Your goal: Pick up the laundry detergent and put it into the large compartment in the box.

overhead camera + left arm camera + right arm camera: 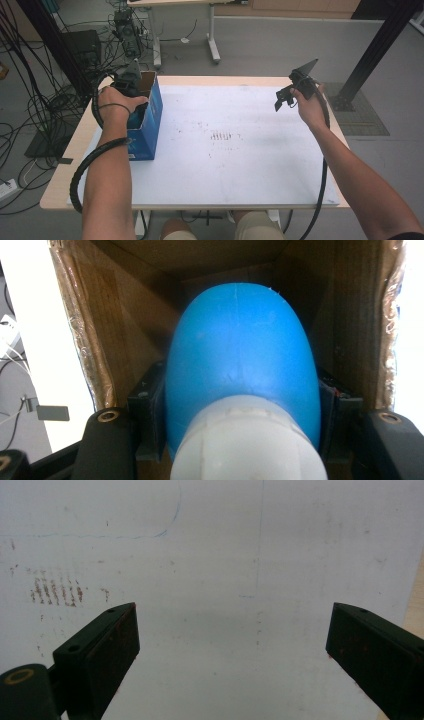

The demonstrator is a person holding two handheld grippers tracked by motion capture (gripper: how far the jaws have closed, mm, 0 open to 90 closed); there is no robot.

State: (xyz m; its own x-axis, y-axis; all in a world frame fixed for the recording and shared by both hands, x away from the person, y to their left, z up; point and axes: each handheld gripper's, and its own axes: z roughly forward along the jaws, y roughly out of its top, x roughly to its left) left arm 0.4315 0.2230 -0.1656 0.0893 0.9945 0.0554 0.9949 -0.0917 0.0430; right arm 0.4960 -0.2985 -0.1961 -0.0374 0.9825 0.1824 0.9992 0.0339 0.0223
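At the upper left of the high view, the left hand-held gripper (pixel 131 84) clamps a blue bulb-shaped object (pixel 242 360) inside the open cardboard box (pixel 150 117). The right hand-held gripper (pixel 232 650) hangs with its jaws spread wide over the white bench (pixel 240 150).

Both grippers are black: left gripper (pixel 131 80) trails a ribbed cable, right gripper (pixel 232 652) has rust-flecked pads, brass-ringed screws.

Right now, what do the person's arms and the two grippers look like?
Both forearms bare, no sleeves. Left gripper: black, grey three-cornered plate on top, ribbed black cable looped off it. Right gripper: black, dark pointed plate, smooth black cable; its black jaw pads are flat with rusty scuffs.
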